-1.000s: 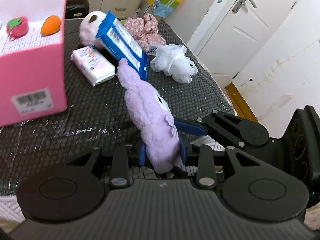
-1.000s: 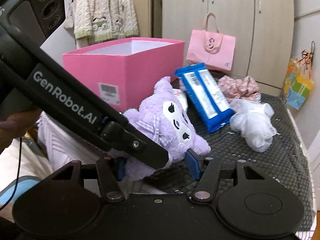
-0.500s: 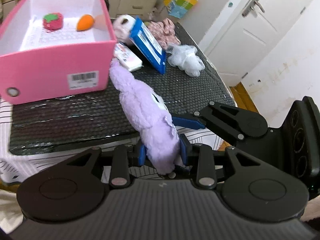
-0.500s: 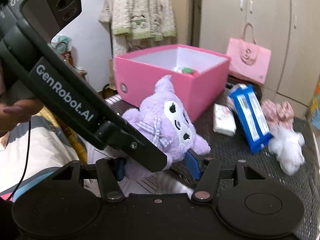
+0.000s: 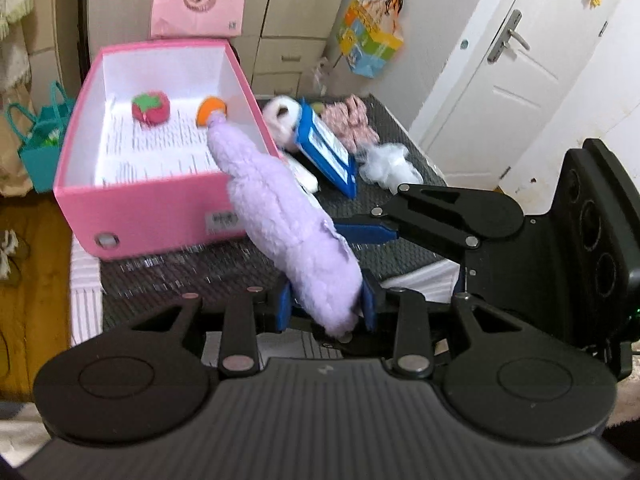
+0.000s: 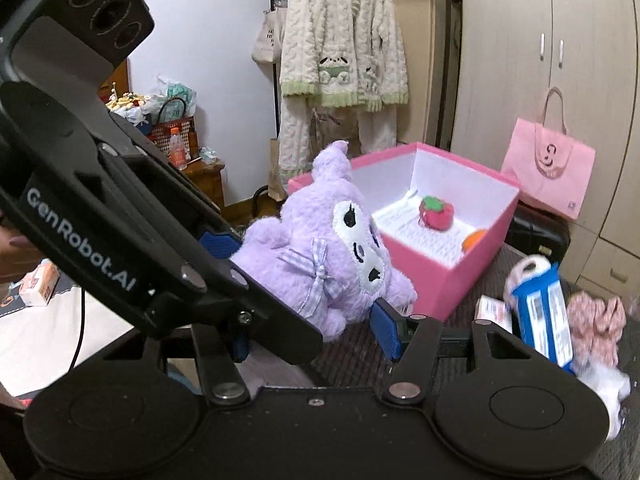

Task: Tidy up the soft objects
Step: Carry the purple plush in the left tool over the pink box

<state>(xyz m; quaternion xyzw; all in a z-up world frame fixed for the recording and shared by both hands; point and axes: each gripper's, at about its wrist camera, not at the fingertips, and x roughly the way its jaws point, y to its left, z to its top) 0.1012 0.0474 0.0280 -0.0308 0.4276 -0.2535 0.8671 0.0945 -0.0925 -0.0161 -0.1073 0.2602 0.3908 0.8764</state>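
- My left claw point(image 5: 325, 307) is clamped on the lower end of the purple plush toy point(image 5: 280, 224); both blue pads press into its fur.
- My right claw point(image 6: 316, 330) stands about half open around the same toy point(image 6: 320, 256). Its right pad point(image 6: 386, 334) sits beside the plush foot; I cannot tell whether the pads press on it.
- The toy is held up off the black mesh table point(image 5: 208, 264), tilted, with its pointed ear over the near right corner of the pink box point(image 5: 152, 208).
- Inside the box lie a red strawberry plush point(image 5: 151, 108) and an orange plush point(image 5: 213, 109).
- Beyond the box, on the table: a blue packet point(image 5: 328, 152), a white mesh sponge point(image 5: 388, 164) and a pink scrunchie point(image 5: 352, 120).
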